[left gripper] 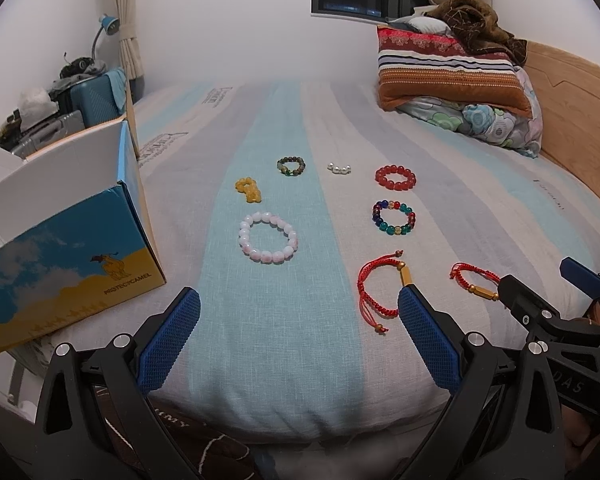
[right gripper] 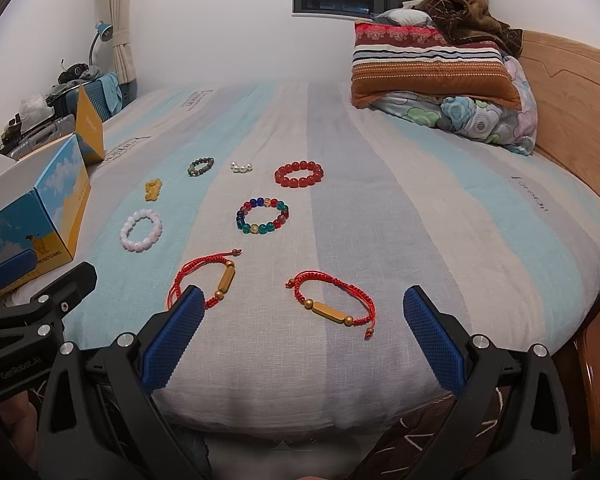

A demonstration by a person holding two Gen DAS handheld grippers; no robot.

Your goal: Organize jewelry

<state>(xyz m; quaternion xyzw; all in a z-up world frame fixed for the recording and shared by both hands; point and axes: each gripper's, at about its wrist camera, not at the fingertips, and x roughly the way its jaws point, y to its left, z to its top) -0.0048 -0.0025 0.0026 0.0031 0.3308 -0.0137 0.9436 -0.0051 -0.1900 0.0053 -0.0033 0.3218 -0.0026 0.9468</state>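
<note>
Several bracelets lie on the striped bed. A pink-white bead bracelet, a yellow one, a dark green one, white pearls, a red bead one and a multicolour one. Two red cord bracelets with gold tubes lie nearest. An open blue-yellow box stands at the left. My left gripper is open and empty at the bed's near edge. My right gripper is open and empty, just short of the right cord bracelet.
Stacked pillows and a brown blanket sit at the far right by the wooden headboard. Suitcases and a lamp stand beyond the bed's left side. The bed edge drops off just under both grippers.
</note>
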